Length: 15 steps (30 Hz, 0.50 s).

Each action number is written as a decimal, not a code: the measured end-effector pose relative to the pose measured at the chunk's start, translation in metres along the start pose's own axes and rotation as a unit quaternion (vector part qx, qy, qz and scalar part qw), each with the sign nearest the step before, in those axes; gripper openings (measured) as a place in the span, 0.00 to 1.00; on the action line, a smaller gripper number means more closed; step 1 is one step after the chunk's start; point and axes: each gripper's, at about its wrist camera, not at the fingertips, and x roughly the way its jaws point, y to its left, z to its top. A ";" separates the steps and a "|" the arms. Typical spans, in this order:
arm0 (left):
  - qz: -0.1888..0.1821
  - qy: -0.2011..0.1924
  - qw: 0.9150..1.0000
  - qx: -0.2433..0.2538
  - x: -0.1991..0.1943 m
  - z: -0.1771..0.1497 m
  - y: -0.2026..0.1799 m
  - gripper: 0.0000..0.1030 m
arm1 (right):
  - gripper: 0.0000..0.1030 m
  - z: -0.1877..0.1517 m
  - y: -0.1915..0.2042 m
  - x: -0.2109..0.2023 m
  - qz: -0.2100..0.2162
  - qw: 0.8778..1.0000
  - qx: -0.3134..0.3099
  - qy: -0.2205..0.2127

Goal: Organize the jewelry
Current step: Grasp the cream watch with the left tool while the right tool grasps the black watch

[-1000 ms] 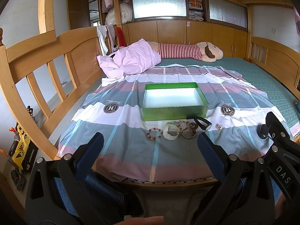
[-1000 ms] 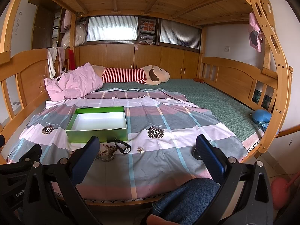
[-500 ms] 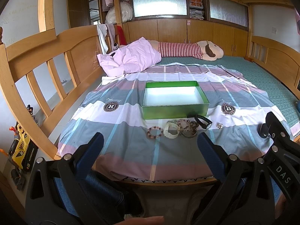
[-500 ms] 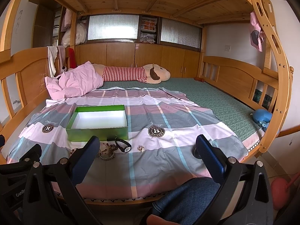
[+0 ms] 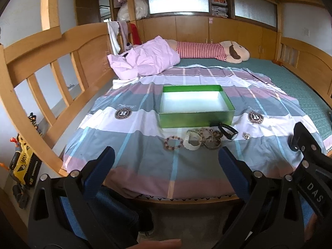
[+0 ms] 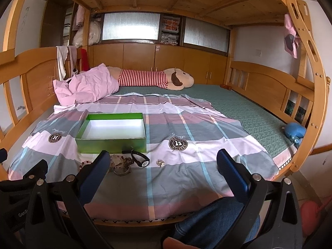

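A shallow green cardboard box with a white interior (image 5: 196, 103) is seen lying open on a pink, grey and white checked bedsheet (image 5: 145, 145) spread over a wooden-framed bed (image 5: 62, 47). Nothing is seen inside the box. The jewelry is laid in a loose row on the sheet just in front of the box's near wall: a pink beaded bracelet (image 5: 173, 143) at the left, a cream-white chunky bangle (image 5: 193, 141) beside it, a heap of brown and pale bead strands with a metal ring (image 5: 211, 139), a black wristwatch (image 5: 227, 131) touching the box corner, and a small silvery trinket (image 5: 246, 135) set apart at the right.

The left gripper (image 5: 166, 171) is held wide, blue-padded fingers apart, nothing between them, short of the bed edge. The right gripper (image 6: 161, 171) is likewise spread wide and holding nothing, low over the near end of the sheet. A denim-clad knee (image 6: 215, 222) is visible below it.
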 end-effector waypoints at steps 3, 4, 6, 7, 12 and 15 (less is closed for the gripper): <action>-0.013 0.008 1.000 0.005 0.013 0.012 0.003 0.96 | 0.97 0.015 -0.005 0.011 0.013 1.000 -0.018 -0.004; -0.017 0.010 1.000 0.007 0.020 0.019 0.005 0.96 | 0.97 0.026 -0.012 0.025 0.025 1.000 -0.014 0.007; -0.017 0.016 1.000 0.015 0.042 0.037 0.008 0.96 | 0.97 0.043 -0.022 0.058 0.049 0.998 -0.001 0.039; -0.017 0.022 0.999 0.019 0.056 0.045 0.008 0.96 | 0.97 0.052 -0.025 0.083 0.062 0.996 0.003 0.066; -0.053 0.135 0.989 0.013 0.164 0.082 0.009 0.91 | 0.84 0.061 -0.010 0.207 0.073 0.976 -0.004 0.203; -0.059 0.196 0.978 0.046 0.226 0.085 -0.001 0.65 | 0.58 0.043 0.010 0.278 0.096 0.949 -0.011 0.301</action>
